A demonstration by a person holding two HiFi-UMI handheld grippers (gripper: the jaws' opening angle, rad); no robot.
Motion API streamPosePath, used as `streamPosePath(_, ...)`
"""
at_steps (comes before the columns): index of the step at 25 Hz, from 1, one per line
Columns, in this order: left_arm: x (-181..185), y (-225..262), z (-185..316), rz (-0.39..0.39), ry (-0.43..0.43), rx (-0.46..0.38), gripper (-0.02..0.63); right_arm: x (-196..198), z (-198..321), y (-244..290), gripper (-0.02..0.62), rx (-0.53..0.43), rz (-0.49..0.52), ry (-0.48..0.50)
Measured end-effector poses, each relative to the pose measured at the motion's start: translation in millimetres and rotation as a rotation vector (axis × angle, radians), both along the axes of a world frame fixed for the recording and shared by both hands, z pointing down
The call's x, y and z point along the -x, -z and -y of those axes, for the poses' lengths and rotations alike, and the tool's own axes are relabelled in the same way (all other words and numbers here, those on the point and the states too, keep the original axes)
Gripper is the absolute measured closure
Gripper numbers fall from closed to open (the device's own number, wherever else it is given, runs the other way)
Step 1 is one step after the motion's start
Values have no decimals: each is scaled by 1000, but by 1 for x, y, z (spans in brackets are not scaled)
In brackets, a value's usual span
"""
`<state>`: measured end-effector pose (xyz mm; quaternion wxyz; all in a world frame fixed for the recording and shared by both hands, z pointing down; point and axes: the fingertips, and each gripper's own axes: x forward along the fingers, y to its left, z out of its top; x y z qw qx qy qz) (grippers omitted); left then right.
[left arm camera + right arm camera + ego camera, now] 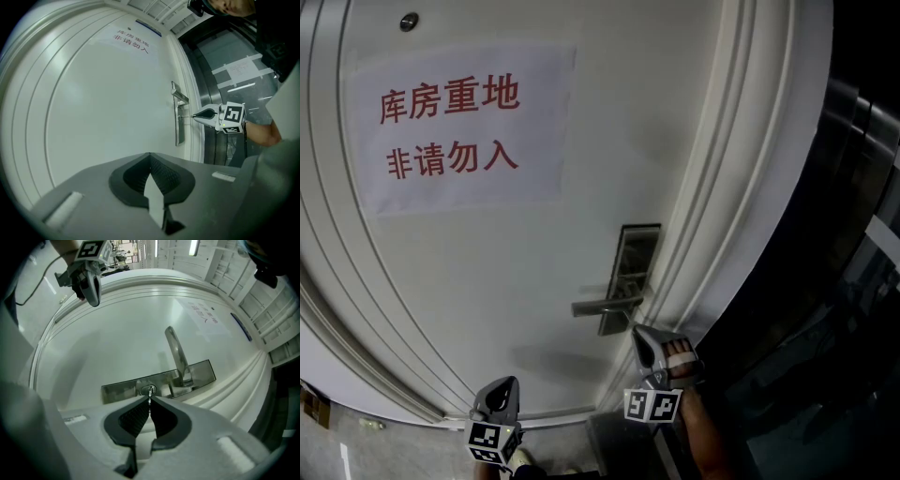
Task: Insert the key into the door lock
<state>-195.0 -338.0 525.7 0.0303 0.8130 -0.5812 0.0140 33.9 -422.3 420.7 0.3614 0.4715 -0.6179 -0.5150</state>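
A steel lock plate (pixel 636 253) with a lever handle (pixel 600 306) sits at the right edge of a white door (pixel 487 262). My right gripper (pixel 150 400) is shut on a thin metal key (pixel 149 395). The key's tip is at the keyhole (pixel 148 390) in the plate (pixel 122 389), left of the handle (pixel 176 352). In the left gripper view the key (pixel 187 116) bridges the right gripper (pixel 197 115) and the plate (pixel 178 131). How deep it sits I cannot tell. My left gripper (pixel 150 157) is shut with nothing in it, held back from the door (pixel 508 382).
A paper sign with red characters (pixel 459 127) hangs on the upper door, with a peephole (pixel 409 21) above it. Curved white mouldings of the door frame (pixel 712 234) run right beside the lock. Dark glass and metal panels (pixel 853 281) lie further to the right.
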Motion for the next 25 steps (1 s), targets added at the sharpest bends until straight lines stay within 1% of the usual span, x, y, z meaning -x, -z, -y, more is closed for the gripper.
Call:
streamPosePath(13, 4, -2, 5, -13, 2, 0, 604, 2, 8, 1, 584, 10, -45, -23)
streamPosePath(19, 3, -4, 6, -16, -2, 0, 604, 1, 12, 2, 584, 13, -103, -80)
streamPosePath(25, 4, -5, 4, -22, -6, 2, 604, 1, 12, 3, 584, 13, -131, -94)
